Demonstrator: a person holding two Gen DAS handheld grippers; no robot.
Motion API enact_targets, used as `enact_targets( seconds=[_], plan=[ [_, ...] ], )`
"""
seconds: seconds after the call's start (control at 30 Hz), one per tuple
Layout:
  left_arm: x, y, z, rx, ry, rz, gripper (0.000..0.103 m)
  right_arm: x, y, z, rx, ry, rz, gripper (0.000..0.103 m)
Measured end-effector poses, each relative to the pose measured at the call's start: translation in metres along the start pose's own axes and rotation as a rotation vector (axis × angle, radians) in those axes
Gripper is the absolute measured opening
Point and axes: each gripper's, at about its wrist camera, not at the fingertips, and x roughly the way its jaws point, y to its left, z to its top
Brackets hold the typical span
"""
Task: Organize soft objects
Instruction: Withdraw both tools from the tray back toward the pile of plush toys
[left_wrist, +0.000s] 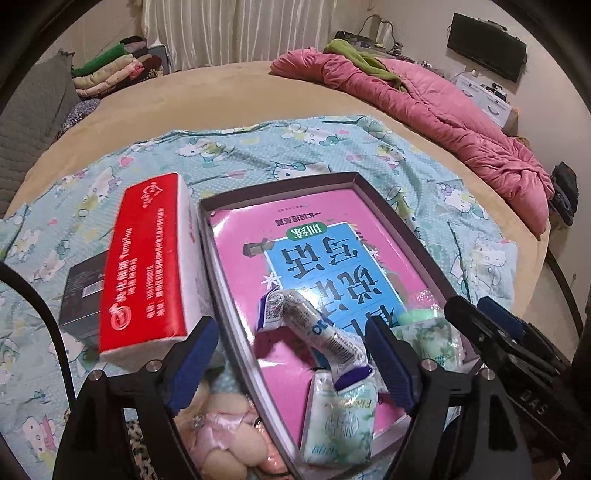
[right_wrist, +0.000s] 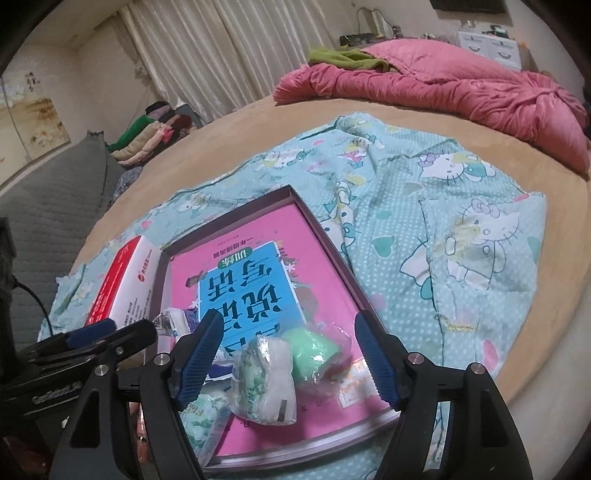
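Both grippers, left gripper (left_wrist: 291, 354) and right gripper (right_wrist: 288, 354), hang with jaws spread wide and empty over the shallow cardboard tray (left_wrist: 280, 184). Inside lie crinkly, squashy tissue packs (right_wrist: 264, 380) on a glossy pink book (left_wrist: 332, 218). The slippery film could slide from the ribbed pads; the red tissue box (left_wrist: 147, 262) leans on the rim and may tip.

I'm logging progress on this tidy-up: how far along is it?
Partly done. Several soft packs already lie in the shallow box: a tissue pack, a white tube-like pack and a green bundle. Both the left gripper and right gripper are open, holding nothing. The red tissue pack and plush toy remain outside.
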Motion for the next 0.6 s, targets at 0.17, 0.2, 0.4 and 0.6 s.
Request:
enact_targets(
  seconds=[0.17,0.2,0.4,0.6],
  plan=[
    [-0.012,0.003,-0.011,-0.009,0.000,0.014,0.087,-0.004,0.006,0.000,-0.031,-0.023,-0.010,0.078],
    [-0.013,0.003,-0.012,-0.006,-0.002,0.019,0.088,-0.005,0.007,0.000,-0.035,-0.029,-0.012,0.078],
    [-0.023,0.008,-0.016,-0.013,-0.014,0.030,0.088,-0.011,0.013,0.001,-0.056,-0.060,-0.015,0.080],
    [-0.034,0.012,-0.019,-0.014,-0.019,0.035,0.088,-0.020,0.018,0.001,-0.061,-0.096,-0.026,0.080]
  ],
)
